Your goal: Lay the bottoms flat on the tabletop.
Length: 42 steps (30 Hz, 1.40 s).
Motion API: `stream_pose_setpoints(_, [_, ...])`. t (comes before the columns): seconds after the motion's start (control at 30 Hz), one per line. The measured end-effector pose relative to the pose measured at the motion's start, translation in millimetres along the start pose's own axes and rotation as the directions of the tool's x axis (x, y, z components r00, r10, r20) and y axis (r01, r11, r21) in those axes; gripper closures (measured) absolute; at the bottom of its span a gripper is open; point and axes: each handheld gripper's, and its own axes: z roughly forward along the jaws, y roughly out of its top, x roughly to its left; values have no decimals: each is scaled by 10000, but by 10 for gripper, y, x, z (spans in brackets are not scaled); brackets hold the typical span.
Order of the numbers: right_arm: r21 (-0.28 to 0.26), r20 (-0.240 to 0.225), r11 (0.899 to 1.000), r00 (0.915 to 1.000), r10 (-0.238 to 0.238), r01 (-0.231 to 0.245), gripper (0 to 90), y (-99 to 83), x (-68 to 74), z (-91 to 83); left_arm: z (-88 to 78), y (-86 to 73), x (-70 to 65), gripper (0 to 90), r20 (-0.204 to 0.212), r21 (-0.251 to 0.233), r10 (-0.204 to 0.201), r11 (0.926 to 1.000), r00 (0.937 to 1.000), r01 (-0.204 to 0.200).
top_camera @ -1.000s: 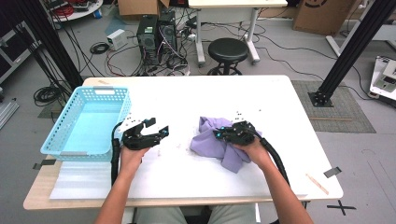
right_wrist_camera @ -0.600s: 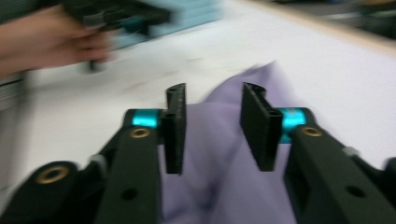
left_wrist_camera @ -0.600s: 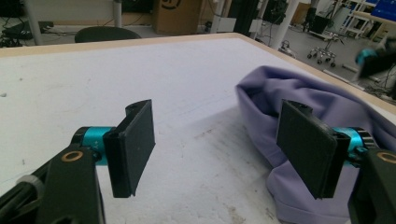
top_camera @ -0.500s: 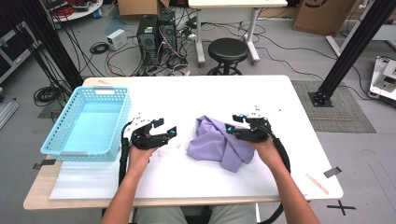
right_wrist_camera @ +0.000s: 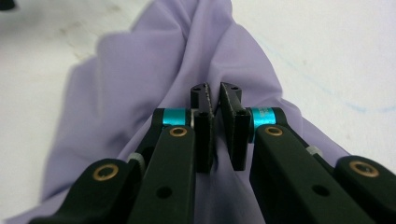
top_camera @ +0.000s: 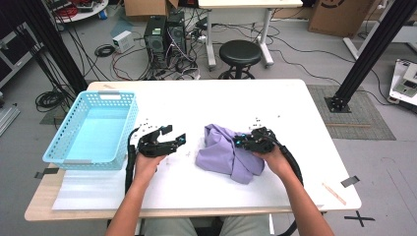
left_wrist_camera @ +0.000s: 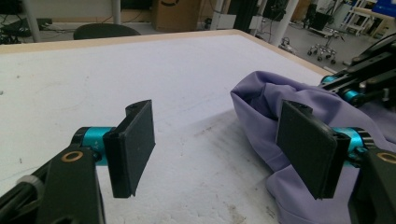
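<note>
We see the right gripper (right_wrist_camera: 214, 95) with its jaws nearly together, having just been closing, pinching a fold of the purple cloth (right_wrist_camera: 154, 60) between them. The cloth (top_camera: 227, 153) lies bunched on the white tabletop (top_camera: 206, 105), right of centre. Our left gripper (top_camera: 172, 136) has its jaws wide apart with nothing between them; it hovers over the tabletop just beside the cloth's left edge (left_wrist_camera: 261, 100), its far jaw close against the fabric.

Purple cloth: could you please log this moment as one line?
right tool: just closed, pinching purple cloth | left tool: open beside cloth | blue basket: empty
</note>
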Motion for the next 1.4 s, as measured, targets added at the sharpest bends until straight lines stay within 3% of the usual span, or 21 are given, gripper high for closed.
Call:
stream_pose_setpoints(0.13, [-659, -468, 9978, 9988, -155, 124, 848, 23, 93, -99, 12, 0, -12, 281, 82, 38, 8, 10000, 10000, -8])
stream_pose_setpoints(0.23, [-870, -1055, 9939, 9915, -762, 671, 850, 14, 244, -157, 23, 8, -21, 281, 100, 5, -73, 10000, 9999, 73])
stream_pose_setpoints(0.33, [-812, -1436, 9884, 9798, -1392, 1285, 849, -25, 402, -160, 40, 44, -41, 281, 195, -29, -70, 10000, 9998, 70])
stream_pose_setpoints(0.47, [-631, -1949, 9831, 9640, -1809, 1717, 849, -76, 551, -105, 87, 132, -118, 281, 317, 26, 148, 9999, 9994, -149])
stream_pose_setpoints(0.57, [-394, -2323, 9739, 9459, -2265, 2235, 841, -96, 673, -63, 142, 176, -186, 281, 646, -27, 142, 9999, 9978, -140])
stream_pose_setpoints(0.63, [-354, -2499, 9684, 9360, -2479, 2470, 786, -90, 743, -54, 200, 189, -232, 281, 913, 68, 124, 9999, 9957, -130])
stream_pose_setpoints(0.7, [-455, -2681, 9700, 9324, -2423, 2390, 685, -68, 776, -82, 252, 177, -265, 277, 1194, 176, 39, 9998, 9928, -60])
stream_pose_setpoints(0.8, [-998, -2762, 9761, 9370, -2137, 1932, 651, -35, 744, -201, 324, 142, -302, 271, 1677, 431, -11, 9991, 9858, -62])
stream_pose_setpoints(0.83, [-1193, -2741, 9763, 9391, -2074, 1808, 651, -27, 717, -240, 368, 121, -321, 271, 1817, 760, 37, 9970, 9833, -178])
stream_pose_setpoints(0.9, [-1579, -2414, 9773, 9542, -1768, 1412, 652, -12, 630, -357, 442, 81, -364, 275, 1982, 1244, 196, 9912, 9800, -450])
stream_pose_setpoints(0.93, [-1751, -2111, 9767, 9643, -1602, 1239, 651, -8, 578, -412, 486, 52, -397, 295, 2194, 1483, 345, 9866, 9750, -683])
stream_pose_setpoints(0.97, [-1923, -1675, 9758, 9763, -1371, 1040, 651, -11, 507, -473, 504, 38, -416, 413, 2291, 1594, 515, 9831, 9720, -897])
stream_pose_setpoints(1.03, [-2017, -848, 9761, 9914, -1001, 813, 635, -29, 414, -546, 542, 4, -461, 602, 2439, 1847, 893, 9732, 9657, -1367])
stream_pose_setpoints(1.07, [-2078, -357, 9760, 9966, -738, 648, 624, -53, 350, -582, 549, 0, -471, 668, 2331, 2023, 912, 9693, 9682, -1400])
stream_pose_setpoints(1.13, [-2026, 348, 9784, 9988, -352, 415, 615, -94, 269, -607, 540, -6, -469, 802, 2156, 2052, 1010, 9677, 9712, -1462])
stream_pose_setpoints(1.23, [-1595, 1192, 9871, 9924, 317, -124, 566, -184, 143, -575, 496, 12, -434, 855, 2060, 2038, 934, 9695, 9741, -1360])
stream_pose_setpoints(1.33, [-1194, 1622, 9919, 9848, 622, -430, 550, -262, 66, -504, 433, 33, -393, 867, 1889, 1895, 877, 9740, 9781, -1240])
stream_pose_setpoints(1.4, [-1006, 1622, 9923, 9828, 887, -729, 532, -307, 29, -454, 380, 52, -353, 867, 1747, 1704, 828, 9789, 9811, -1129])
